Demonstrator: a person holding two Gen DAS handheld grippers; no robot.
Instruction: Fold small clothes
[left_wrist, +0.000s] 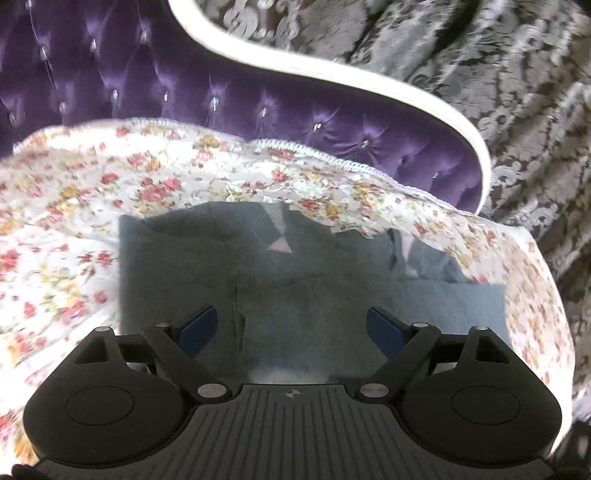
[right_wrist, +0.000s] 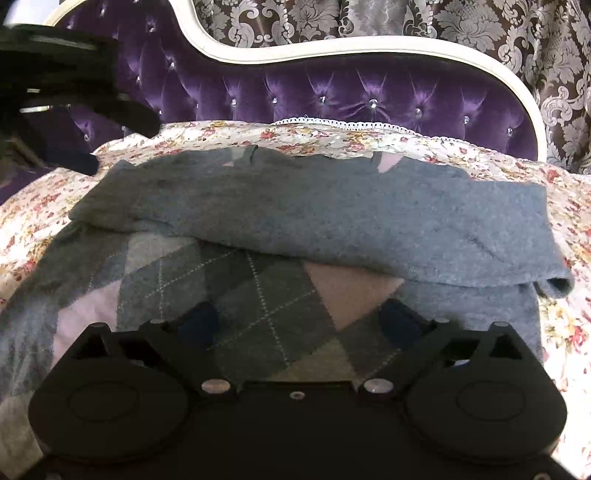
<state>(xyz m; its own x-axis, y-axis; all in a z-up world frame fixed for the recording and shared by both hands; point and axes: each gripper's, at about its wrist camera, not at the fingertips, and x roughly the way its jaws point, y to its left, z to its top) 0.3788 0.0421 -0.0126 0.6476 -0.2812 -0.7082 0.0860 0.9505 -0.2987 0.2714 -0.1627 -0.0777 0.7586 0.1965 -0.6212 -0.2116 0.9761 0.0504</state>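
A grey knitted sweater (right_wrist: 332, 221) with a pink and grey argyle front (right_wrist: 266, 299) lies on a floral bedspread (right_wrist: 565, 229). Its sleeves are folded across the body as a plain grey band. My right gripper (right_wrist: 301, 325) is open and empty, just above the argyle front. In the left wrist view the sweater (left_wrist: 295, 288) shows as a plain grey folded shape. My left gripper (left_wrist: 291, 325) is open and empty over its near part. The left gripper also shows as a dark blurred shape at the upper left of the right wrist view (right_wrist: 74, 81).
A purple tufted headboard (right_wrist: 369, 96) with a white curved frame (right_wrist: 369, 48) stands behind the bed. Brown and silver patterned curtains (right_wrist: 480, 22) hang beyond it. The bedspread's lace edge (left_wrist: 314, 151) runs along the headboard.
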